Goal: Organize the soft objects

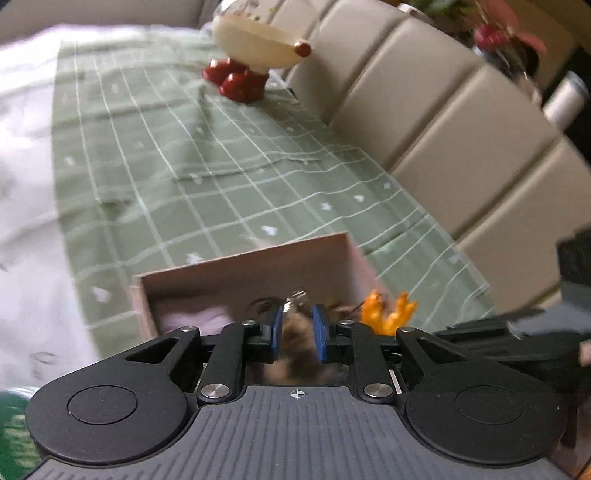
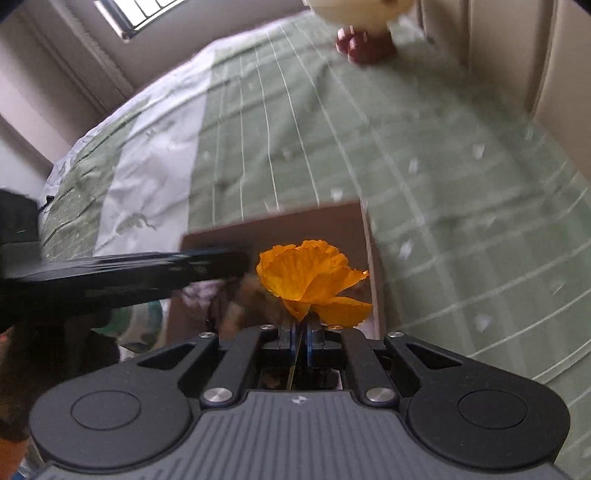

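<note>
Over the open brown cardboard box (image 1: 243,273), left gripper (image 1: 298,332) clamps a fuzzy brown plush keychain (image 1: 295,328) and right gripper (image 2: 301,332) pinches an orange fabric flower (image 2: 310,280); neither released yet, the cream-and-red plush toy (image 1: 255,51) beyond the box remaining.

The cream plush toy with red feet (image 2: 364,22) at twelve o'clock is cut off by the top edge. A brown furry object (image 1: 297,332), motion-blurred, is half hidden behind blue finger pads (image 1: 320,328).
</note>
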`<action>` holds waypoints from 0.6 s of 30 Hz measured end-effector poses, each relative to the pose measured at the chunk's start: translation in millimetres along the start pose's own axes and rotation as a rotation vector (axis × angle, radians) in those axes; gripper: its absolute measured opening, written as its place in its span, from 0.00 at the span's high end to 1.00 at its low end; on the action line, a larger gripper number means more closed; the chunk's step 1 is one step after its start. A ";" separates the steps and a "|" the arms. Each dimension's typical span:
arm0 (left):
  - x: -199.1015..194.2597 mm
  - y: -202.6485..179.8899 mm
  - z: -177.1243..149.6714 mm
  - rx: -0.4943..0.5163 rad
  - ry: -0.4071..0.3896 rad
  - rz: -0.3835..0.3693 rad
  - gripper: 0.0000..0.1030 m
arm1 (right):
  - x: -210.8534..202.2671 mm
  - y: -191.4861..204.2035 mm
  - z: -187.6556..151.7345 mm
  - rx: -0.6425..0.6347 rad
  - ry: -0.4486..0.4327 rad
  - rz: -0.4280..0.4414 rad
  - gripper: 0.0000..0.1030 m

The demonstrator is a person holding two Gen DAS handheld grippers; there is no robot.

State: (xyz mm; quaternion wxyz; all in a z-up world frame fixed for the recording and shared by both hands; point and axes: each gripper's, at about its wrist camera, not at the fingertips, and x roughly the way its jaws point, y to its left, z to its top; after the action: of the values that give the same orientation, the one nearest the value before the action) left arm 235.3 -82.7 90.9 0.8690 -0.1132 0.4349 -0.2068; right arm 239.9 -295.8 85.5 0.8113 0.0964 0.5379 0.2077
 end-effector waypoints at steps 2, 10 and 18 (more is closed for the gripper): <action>-13.4 1.7 -9.9 0.023 -0.043 0.009 0.80 | 21.6 4.3 -8.2 0.002 0.008 -0.001 0.95; -77.6 8.9 -59.1 0.123 -0.124 0.087 0.80 | 54.5 17.1 -15.1 -0.028 -0.068 -0.150 0.94; -126.9 35.7 -110.7 0.106 -0.125 0.086 0.80 | 30.4 42.4 -24.6 -0.116 -0.162 -0.263 0.53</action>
State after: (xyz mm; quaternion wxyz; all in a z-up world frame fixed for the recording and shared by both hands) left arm 87.7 5.2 101.5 0.9072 -0.0611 0.3730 -0.1847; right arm 217.7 -246.2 66.4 0.8764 -0.0056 0.4658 0.1220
